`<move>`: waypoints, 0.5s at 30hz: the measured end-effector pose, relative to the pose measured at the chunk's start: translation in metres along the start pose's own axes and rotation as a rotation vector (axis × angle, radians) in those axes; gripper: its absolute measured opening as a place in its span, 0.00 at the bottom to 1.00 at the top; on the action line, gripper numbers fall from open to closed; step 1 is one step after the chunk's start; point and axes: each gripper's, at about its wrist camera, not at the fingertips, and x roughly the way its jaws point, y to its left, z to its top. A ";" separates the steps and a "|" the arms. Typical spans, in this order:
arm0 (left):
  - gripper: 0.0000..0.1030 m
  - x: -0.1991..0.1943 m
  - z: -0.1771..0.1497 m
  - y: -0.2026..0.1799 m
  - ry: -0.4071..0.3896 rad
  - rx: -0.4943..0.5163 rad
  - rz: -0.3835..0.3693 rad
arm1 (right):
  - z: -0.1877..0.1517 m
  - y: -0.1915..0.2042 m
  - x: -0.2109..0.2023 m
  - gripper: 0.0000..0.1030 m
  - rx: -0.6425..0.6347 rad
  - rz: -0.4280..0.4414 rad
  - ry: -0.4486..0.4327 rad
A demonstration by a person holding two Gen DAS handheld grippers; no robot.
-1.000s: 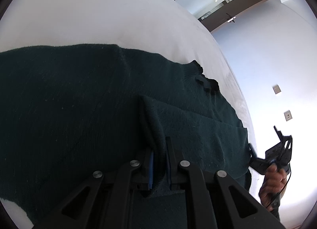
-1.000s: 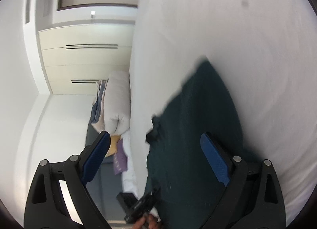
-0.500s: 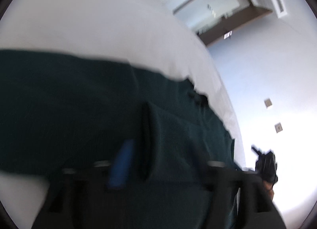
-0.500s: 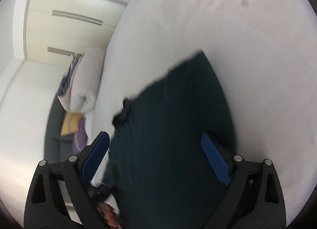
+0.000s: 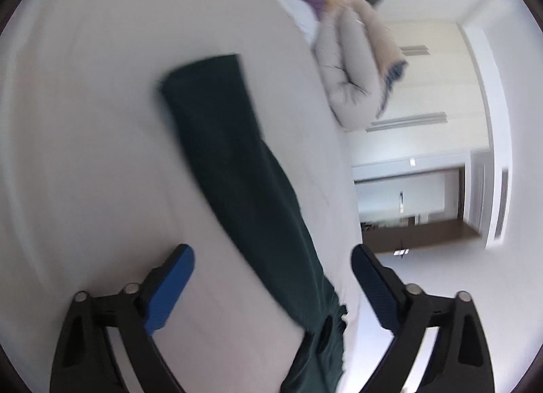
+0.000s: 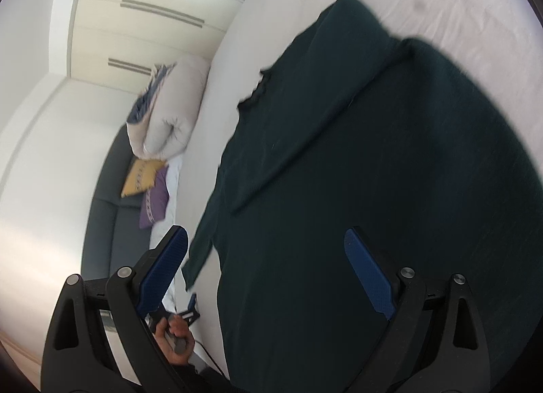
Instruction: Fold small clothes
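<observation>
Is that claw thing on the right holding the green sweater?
No. The right gripper hangs open above the dark green sweater, its blue pads apart and gripping nothing.

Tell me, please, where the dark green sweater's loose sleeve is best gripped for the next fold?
Probably at the cuff of the loose sleeve, coming in from the near edge of the bed. The sleeve lies flat and fairly straight along that edge, clear of the sweater body, so its end is free to pinch. The other sleeve is already folded across.
</observation>
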 end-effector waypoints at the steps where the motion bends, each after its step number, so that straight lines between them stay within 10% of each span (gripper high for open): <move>1: 0.91 0.004 0.006 0.001 0.011 -0.023 0.001 | -0.005 0.006 0.004 0.92 -0.004 -0.010 0.013; 10: 0.91 0.033 0.043 0.001 -0.107 -0.170 -0.022 | -0.030 0.063 0.014 0.92 -0.081 0.018 0.028; 15: 0.28 0.042 0.052 0.007 -0.105 -0.216 -0.005 | -0.042 0.074 0.010 0.92 -0.105 0.014 0.029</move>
